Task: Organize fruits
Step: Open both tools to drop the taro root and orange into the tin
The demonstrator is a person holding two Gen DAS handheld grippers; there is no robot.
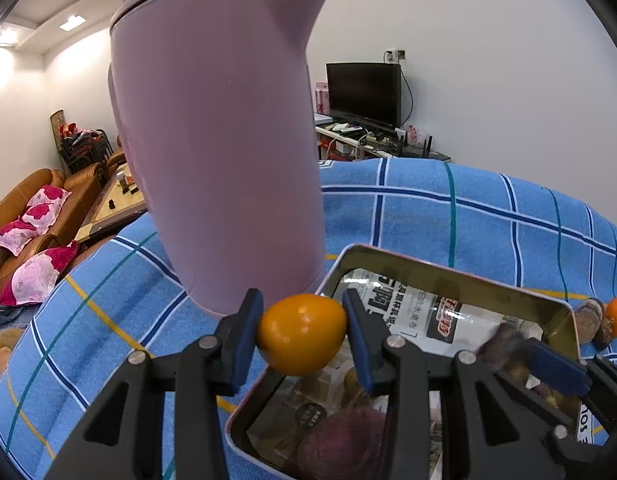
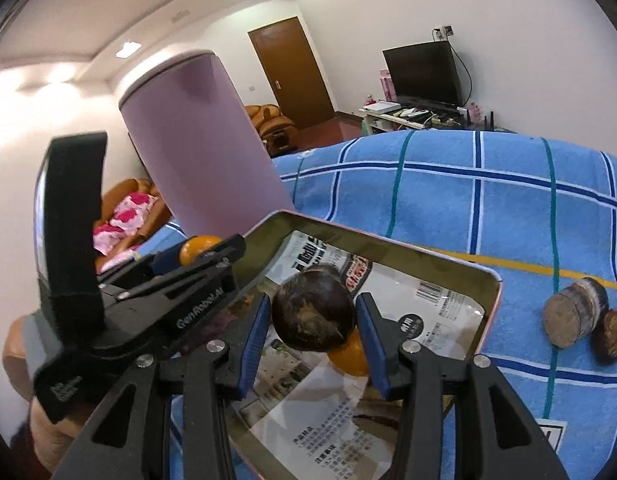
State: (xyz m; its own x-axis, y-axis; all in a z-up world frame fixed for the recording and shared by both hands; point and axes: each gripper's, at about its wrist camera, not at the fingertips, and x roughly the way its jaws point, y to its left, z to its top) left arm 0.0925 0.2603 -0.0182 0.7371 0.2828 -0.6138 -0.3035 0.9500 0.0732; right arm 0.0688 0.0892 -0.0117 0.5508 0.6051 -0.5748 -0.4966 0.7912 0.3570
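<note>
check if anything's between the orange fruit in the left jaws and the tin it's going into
Nothing visible blocks it. The left gripper holds the orange fruit right at the near-left rim of the open tin. The purple kettle stands behind it, outside the tin. The right gripper holds a brown fruit over the tin.

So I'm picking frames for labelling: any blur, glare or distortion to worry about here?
Left wrist view: fisheye bends the blue checked cloth; the right gripper at the tin is motion-blurred; the orange fruit is sharp. Right wrist view: ceiling lights flare, the pink kettle is slightly soft, and the tin's shiny liner reflects.
</note>
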